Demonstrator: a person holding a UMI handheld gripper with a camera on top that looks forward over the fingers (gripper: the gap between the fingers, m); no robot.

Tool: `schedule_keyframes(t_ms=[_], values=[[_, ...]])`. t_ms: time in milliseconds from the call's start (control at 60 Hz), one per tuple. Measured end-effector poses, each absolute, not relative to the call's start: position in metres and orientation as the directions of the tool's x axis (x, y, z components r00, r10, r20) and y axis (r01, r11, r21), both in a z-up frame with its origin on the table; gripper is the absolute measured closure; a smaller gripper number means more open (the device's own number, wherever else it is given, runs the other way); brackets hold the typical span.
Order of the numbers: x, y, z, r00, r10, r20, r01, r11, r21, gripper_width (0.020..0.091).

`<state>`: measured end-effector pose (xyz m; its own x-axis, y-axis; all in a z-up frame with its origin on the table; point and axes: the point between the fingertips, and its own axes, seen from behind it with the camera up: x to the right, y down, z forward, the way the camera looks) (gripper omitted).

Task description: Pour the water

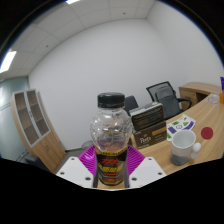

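Gripper view shows the hand-held gripper (112, 172) closed on a clear plastic bottle (113, 135) — both pink pads press its labelled lower half, and it stands upright between the fingers, black cap apparently on. Amber liquid seems to sit low inside. To its right, a white mug (183, 148) waits near the edge of the pale wooden counter (209, 120), beside a dark box (148, 124). Judging by this, the bottle is grasped and lifted — tilting over the mug remains.

The gripper (111, 168) has white angular fingers (72, 170) with magenta inner pads (90, 157).
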<state>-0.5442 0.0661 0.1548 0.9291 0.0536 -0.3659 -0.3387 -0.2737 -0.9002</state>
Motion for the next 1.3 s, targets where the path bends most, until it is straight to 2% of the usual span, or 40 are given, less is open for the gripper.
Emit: schedule_keyframes(t_ms=[133,267,350,433,533,650,800,933,1033,1117,1250,1300], values=[[-0.533,0.082,0.198,0.701,0.06,-0.711,-0.675,-0.267,-0.688,0.0758],[-0.513,0.094,0.223,0.253,0.042,-0.966,-0.925,-0.282,-0.255,0.0758],[-0.492,0.105,0.22,-0.057,0.021,-0.998,-0.961,-0.273,0.049,0.076],[-0.475,0.109,0.205,-0.259,-0.015,-0.966,-0.934,-0.253,0.254,0.076],[-0.466,0.113,0.187,-0.403,-0.062,-0.913,-0.885,-0.23,0.406,0.0758],[-0.456,0.107,0.174,-0.455,-0.085,-0.886,-0.861,-0.211,0.462,0.0758],[-0.457,0.11,0.168,-0.428,-0.107,-0.897,-0.869,-0.224,0.442,0.0758],[-0.459,0.103,0.18,-0.271,-0.11,-0.956,-0.915,-0.28,0.292,0.0758],[-0.451,0.105,0.198,-0.021,-0.066,-0.998,-0.945,-0.323,0.042,0.0756],[-0.429,0.106,0.226,0.24,0.006,-0.971,-0.919,-0.322,-0.229,0.0756],[-0.367,0.105,0.272,0.597,0.092,-0.797,-0.761,-0.247,-0.599,0.0755],[-0.342,0.111,0.276,0.704,0.099,-0.704,-0.675,-0.215,-0.705,0.0756]])
